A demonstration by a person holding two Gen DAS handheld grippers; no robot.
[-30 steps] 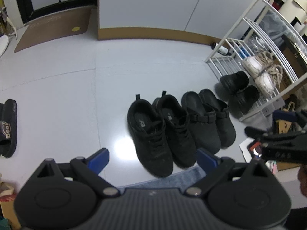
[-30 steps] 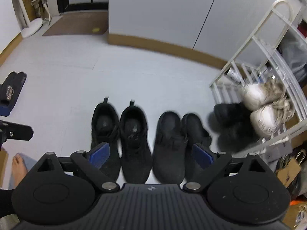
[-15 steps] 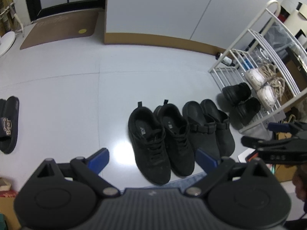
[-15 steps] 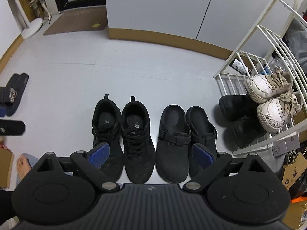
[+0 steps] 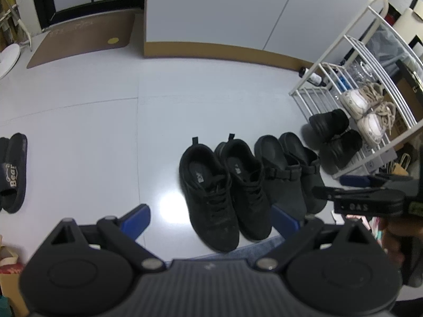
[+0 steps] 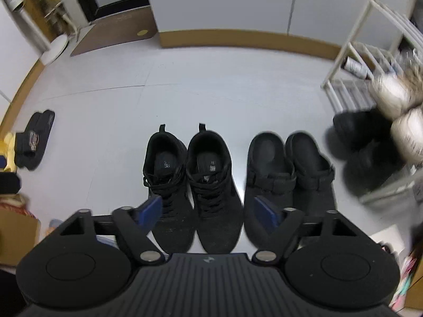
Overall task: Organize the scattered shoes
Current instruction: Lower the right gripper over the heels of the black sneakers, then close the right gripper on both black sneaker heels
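Note:
A pair of black lace-up sneakers (image 5: 227, 192) stands side by side on the pale floor, with a pair of black clogs (image 5: 288, 174) just to its right. My left gripper (image 5: 211, 219) hovers above the sneakers' toes, open, nothing between its blue pads. In the right wrist view my right gripper (image 6: 208, 212) hangs over the toes of the same sneakers (image 6: 190, 182), its jaws closing, pads touching nothing. The clogs (image 6: 290, 179) lie right of it. The right gripper (image 5: 370, 185) also shows at the right edge of the left wrist view. A pair of dark slippers (image 5: 13, 174) lies far left.
A white wire shoe rack (image 5: 343, 50) stands at the right with white sneakers (image 5: 367, 111) and black shoes (image 5: 335, 134) on it. A brown doormat (image 5: 82, 39) lies by the door at the back. Cardboard boxes (image 6: 15, 229) and bags sit at the near edges.
My right gripper has sunk closer to the sneakers and shifted left over them, and its jaws have narrowed. The left gripper has stayed about where it was, still open.

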